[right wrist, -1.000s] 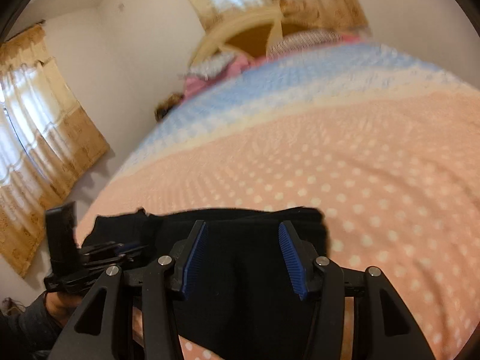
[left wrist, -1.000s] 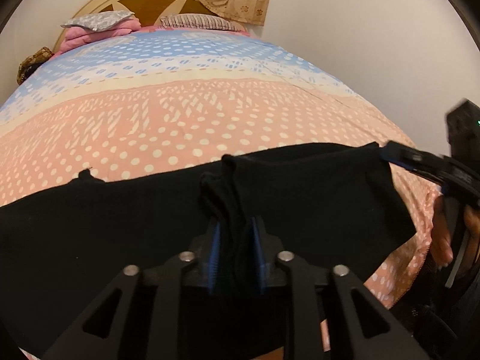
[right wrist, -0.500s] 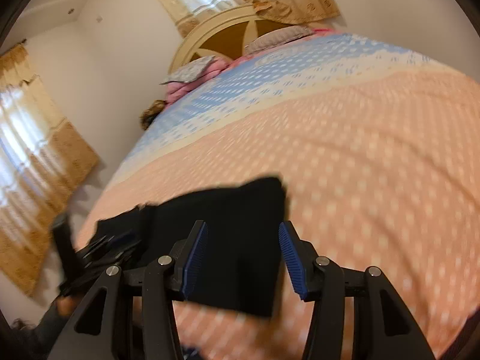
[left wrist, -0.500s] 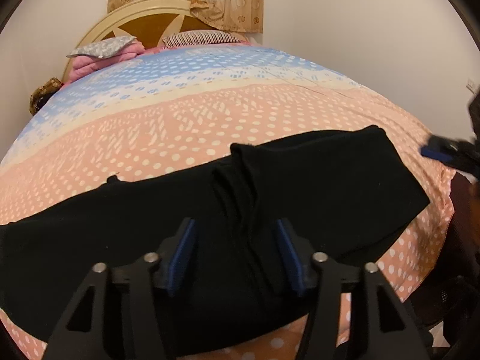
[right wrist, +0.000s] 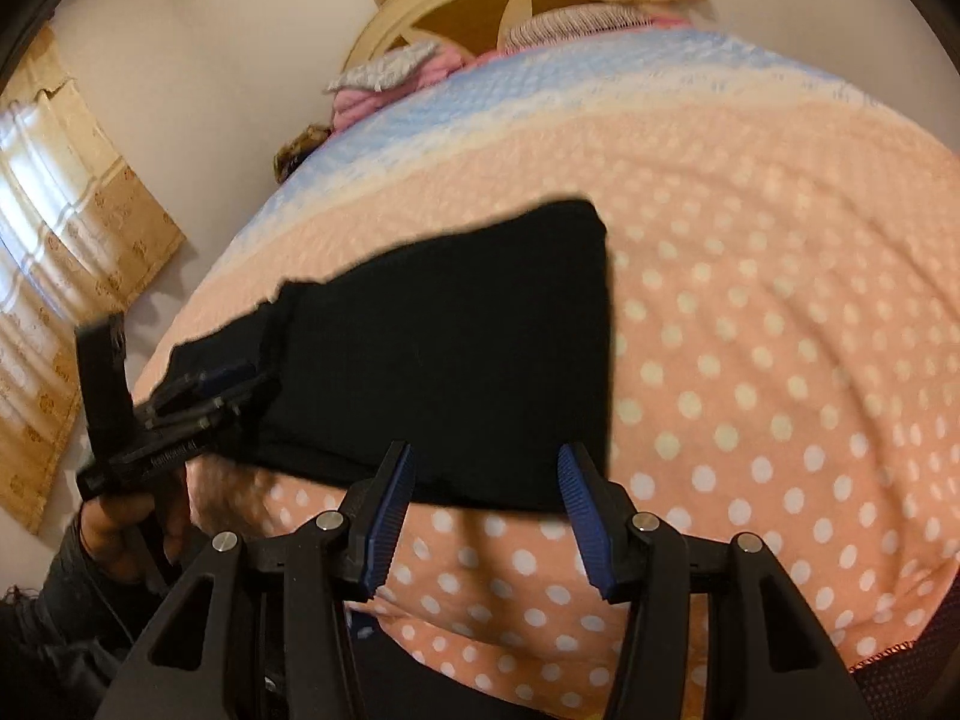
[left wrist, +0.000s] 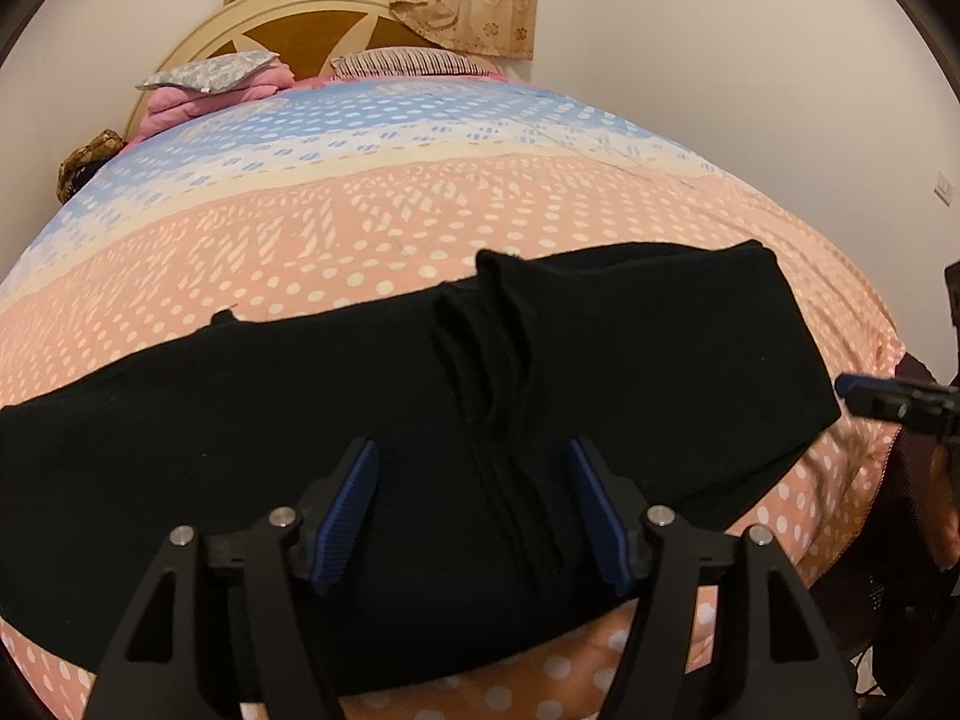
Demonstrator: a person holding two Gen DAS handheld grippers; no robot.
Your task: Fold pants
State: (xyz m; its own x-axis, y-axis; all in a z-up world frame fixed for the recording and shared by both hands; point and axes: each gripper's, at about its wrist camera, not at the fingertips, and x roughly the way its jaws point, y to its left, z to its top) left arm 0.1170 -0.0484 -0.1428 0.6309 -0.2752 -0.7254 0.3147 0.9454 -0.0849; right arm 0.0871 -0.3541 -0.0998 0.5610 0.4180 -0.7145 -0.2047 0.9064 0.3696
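Black pants [left wrist: 600, 372] lie flat across the near edge of the bed [left wrist: 420, 192], a bunched ridge of cloth running down their middle. Our left claw [left wrist: 474, 510] hangs over that ridge, its jaws opening, the blue pads clear of the cloth on either side. Our right claw [right wrist: 486, 510] stands apart and empty above the dotted bedspread, just off the pants' near hem. Pillows [left wrist: 210, 69] rest against the headboard [left wrist: 312, 30] at the bed's far end.
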